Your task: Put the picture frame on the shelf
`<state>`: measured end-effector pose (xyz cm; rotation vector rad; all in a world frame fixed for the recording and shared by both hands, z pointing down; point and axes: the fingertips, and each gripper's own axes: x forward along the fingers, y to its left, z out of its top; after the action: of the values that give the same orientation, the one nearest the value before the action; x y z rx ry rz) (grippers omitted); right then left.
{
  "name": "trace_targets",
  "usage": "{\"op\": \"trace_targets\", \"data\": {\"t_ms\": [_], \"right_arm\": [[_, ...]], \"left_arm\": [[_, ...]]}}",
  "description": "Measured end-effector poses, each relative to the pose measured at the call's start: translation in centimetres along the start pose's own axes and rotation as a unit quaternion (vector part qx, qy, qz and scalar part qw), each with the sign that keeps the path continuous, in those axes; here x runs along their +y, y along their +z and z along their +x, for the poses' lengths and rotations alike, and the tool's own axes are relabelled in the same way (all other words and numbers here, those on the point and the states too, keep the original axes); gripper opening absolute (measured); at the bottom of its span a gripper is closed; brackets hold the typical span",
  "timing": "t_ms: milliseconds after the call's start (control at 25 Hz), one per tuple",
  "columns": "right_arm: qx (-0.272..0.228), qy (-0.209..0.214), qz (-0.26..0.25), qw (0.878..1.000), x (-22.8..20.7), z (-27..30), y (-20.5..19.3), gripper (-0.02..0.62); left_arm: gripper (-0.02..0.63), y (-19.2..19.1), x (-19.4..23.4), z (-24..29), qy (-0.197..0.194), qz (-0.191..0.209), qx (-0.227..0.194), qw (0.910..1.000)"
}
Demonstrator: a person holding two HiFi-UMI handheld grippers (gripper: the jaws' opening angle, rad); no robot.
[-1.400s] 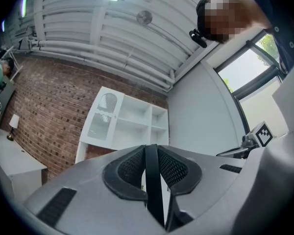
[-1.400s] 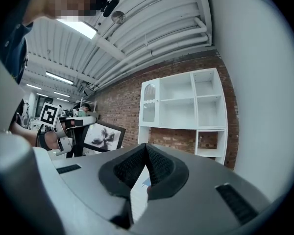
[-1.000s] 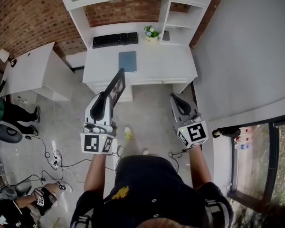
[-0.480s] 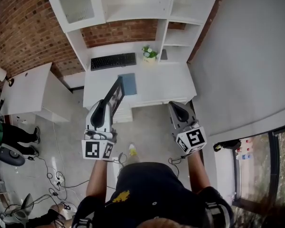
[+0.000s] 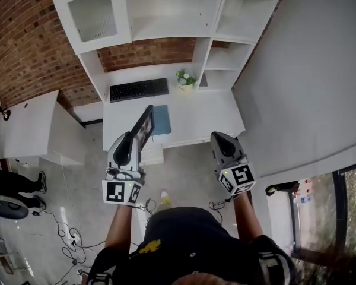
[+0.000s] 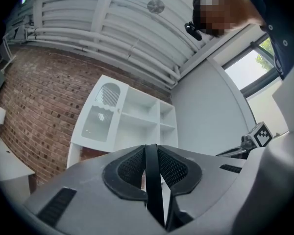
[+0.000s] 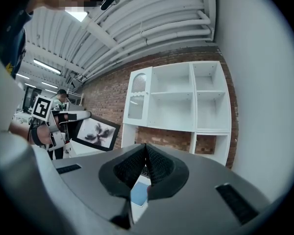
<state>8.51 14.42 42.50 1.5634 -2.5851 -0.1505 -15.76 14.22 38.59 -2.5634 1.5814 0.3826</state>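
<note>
In the head view my left gripper (image 5: 134, 138) is shut on the lower edge of a black picture frame (image 5: 146, 122), which stands edge-up and points toward the desk. Seen from the left gripper view, the frame's thin black edge (image 6: 152, 180) is pinched between the ribbed pads (image 6: 132, 168). The right gripper view shows the frame's (image 7: 95, 133) grey flower print. My right gripper (image 5: 221, 136) is shut with nothing in it, its tips meeting (image 7: 145, 153). The white shelf unit (image 5: 166, 10) with open compartments rises ahead above the desk (image 5: 196, 114).
On the desk lie a black keyboard (image 5: 139, 89), a small potted plant (image 5: 184, 78) and a blue pad (image 5: 162, 119). A white side table (image 5: 29, 126) stands at the left, with cables (image 5: 65, 218) on the floor. A grey wall (image 5: 296, 70) closes the right.
Both grippers and the person have moved forward toward the desk. The shelf unit fills more of the top of the head view. The frame stays held the same way.
</note>
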Motion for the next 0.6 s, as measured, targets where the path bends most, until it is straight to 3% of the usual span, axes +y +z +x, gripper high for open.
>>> {"op": "trace_targets", "data": {"t_ms": [600], "right_arm": [[0.016,-0.013,0.012,1.000,0.8,7.8,-0.6,0.006]], "left_arm": [[0.078,0.1,7.2,3.6,-0.008,-0.016,-0.011,0.9998]]}}
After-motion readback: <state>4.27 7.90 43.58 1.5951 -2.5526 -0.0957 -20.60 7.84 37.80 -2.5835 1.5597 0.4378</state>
